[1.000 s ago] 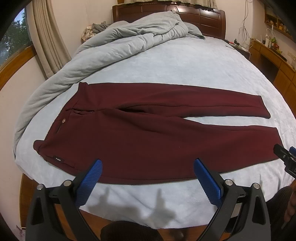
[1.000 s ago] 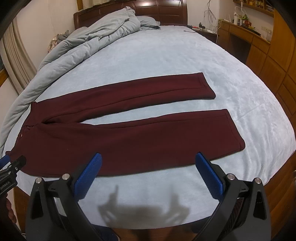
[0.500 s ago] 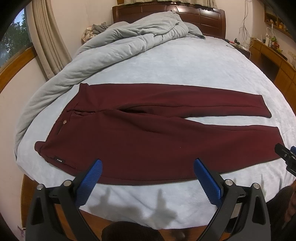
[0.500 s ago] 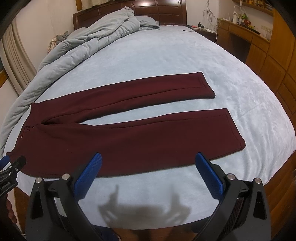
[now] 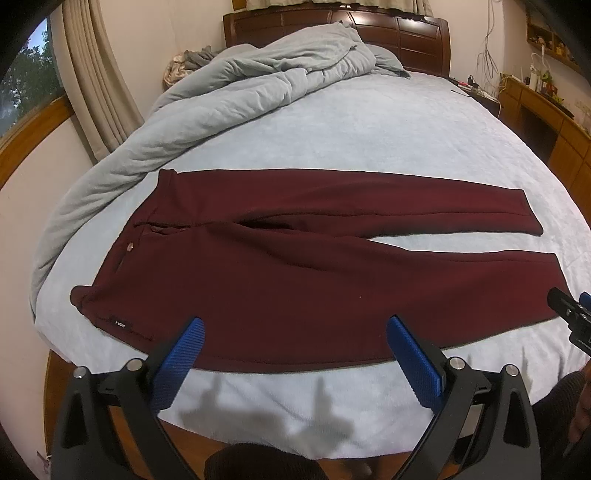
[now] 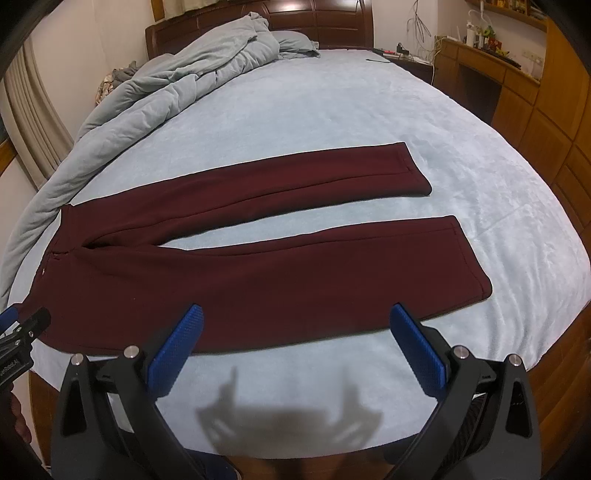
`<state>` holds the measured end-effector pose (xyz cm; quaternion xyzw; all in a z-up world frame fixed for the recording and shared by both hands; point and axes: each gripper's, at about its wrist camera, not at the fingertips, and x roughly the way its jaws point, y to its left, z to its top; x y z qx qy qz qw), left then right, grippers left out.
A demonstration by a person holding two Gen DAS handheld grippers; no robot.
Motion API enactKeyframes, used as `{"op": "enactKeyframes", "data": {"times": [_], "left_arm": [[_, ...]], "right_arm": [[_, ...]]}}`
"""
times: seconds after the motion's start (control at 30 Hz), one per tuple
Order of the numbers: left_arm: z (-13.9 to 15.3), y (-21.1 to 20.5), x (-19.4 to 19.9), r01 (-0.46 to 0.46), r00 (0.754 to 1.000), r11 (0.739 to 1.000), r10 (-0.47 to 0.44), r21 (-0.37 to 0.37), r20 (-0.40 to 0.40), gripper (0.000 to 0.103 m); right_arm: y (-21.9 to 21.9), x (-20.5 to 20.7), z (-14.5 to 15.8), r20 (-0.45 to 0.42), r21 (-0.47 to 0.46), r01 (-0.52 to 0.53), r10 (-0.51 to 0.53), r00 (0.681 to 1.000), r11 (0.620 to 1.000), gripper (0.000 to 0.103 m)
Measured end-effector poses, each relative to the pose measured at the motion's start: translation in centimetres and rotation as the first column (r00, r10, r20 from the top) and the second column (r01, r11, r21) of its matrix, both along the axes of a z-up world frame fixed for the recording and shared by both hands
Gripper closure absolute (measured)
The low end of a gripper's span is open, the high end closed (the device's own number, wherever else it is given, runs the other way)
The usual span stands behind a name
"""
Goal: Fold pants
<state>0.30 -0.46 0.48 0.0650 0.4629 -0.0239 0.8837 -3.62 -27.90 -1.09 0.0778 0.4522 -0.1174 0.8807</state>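
Dark red pants lie flat on the pale blue bed, waistband to the left, both legs stretched to the right with a gap between them. They also show in the right wrist view. My left gripper is open and empty, hovering over the near edge of the pants by the waist and thigh. My right gripper is open and empty, over the near edge of the closer leg. Each gripper's tip shows at the edge of the other's view.
A rumpled grey duvet lies along the far left of the bed up to the dark wooden headboard. Wooden cabinets stand to the right. The bed's wooden front edge is just below the grippers. Curtains hang at left.
Both grippers have drifted very slightly; the view of the pants has shifted a little. Both jaws stay open and the pants have not moved.
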Motion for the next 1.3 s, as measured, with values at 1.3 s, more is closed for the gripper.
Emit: {"op": "enactKeyframes", "data": {"times": [1.3], "left_arm": [[-2.7, -14.7, 25.0, 0.271, 0.960, 0.934, -0.279, -0.231, -0.003, 0.004]], "right_arm": [[-28.1, 27.1, -9.1, -0.266, 0.134, -0.086, 0.120, 0.957, 0.987, 0.003]]}}
